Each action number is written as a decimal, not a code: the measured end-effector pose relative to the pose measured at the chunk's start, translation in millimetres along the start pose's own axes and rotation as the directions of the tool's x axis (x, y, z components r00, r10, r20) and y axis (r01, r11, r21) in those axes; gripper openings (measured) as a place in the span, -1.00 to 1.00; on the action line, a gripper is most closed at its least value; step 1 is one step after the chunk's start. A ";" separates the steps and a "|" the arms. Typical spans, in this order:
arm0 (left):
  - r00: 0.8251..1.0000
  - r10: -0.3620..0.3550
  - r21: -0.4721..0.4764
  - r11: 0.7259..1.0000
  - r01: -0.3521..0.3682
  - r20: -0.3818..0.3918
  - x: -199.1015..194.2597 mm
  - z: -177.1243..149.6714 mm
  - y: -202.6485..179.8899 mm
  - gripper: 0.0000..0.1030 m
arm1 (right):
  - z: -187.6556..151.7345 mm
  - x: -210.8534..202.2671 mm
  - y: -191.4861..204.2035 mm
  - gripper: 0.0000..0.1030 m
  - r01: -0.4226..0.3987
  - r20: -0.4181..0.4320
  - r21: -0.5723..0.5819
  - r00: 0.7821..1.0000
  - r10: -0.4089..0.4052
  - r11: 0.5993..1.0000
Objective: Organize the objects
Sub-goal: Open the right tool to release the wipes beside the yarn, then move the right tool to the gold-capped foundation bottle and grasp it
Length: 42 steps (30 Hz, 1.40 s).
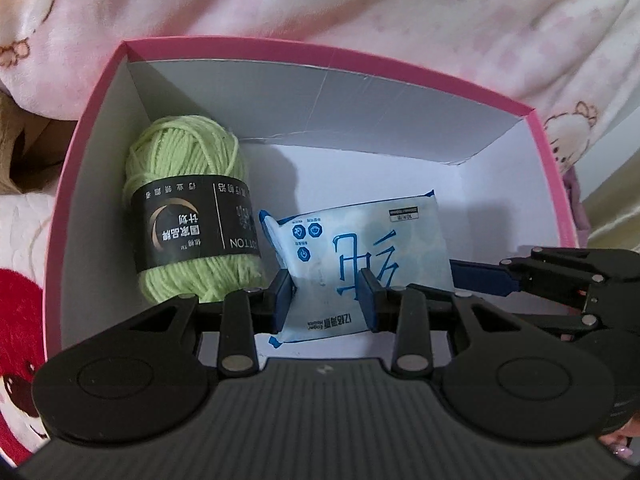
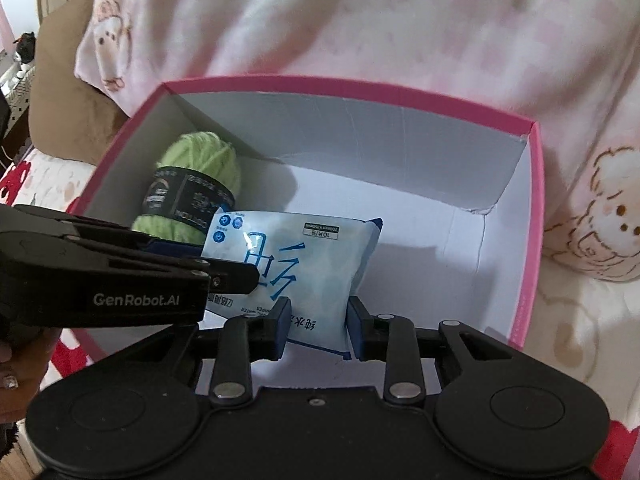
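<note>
Both tongs pinched one pale blue wipes packet (image 1: 352,264) inside the pink box (image 1: 100,92): left gripper (image 1: 326,300), right gripper (image 2: 316,326). Its lower edge was hidden; green yarn (image 1: 188,208) lay beside it.

A pale pink blanket (image 2: 360,32) printed with cartoon animals lies behind, with a brown cushion (image 2: 68,100) beside it.

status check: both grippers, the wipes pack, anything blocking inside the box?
Left gripper and right gripper both shut on wipes pack. Pack inside pink box. Green yarn ball beside it at left wall. Floor to the right bare.
</note>
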<state>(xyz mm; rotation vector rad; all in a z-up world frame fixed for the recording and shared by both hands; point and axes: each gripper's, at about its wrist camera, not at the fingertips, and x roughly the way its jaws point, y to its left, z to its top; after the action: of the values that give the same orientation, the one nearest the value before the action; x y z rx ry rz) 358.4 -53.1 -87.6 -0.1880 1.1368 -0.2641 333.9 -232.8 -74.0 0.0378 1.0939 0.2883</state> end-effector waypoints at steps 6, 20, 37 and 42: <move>0.999 0.033 -0.017 0.999 -0.034 -0.012 7.3 -2.7 0.3 -0.27 | 1.7 13.0 -1.0 -0.45 0.006 -0.037 0.012 0.999 -0.005 1.000; 0.993 -0.007 0.068 0.998 -0.001 0.115 -43.2 -5.3 -13.2 -0.07 | -14.1 -10.5 1.8 -0.39 0.012 0.070 0.027 0.997 -0.014 1.000; 0.994 -0.011 0.220 0.975 -0.012 0.104 -159.1 -60.5 -9.6 0.04 | -80.1 -160.9 68.3 -0.12 -0.094 0.189 -0.075 0.976 0.107 0.993; 0.995 -0.035 0.252 0.968 0.009 0.099 -185.7 -84.7 -9.7 0.05 | -98.9 -183.9 86.9 -0.10 -0.110 0.159 -0.083 0.980 0.122 0.990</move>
<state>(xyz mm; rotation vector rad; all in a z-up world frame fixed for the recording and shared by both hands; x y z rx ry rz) 206.8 -7.5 41.6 0.0107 0.9899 -0.4111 150.2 -206.0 55.2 0.0585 0.9179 0.4235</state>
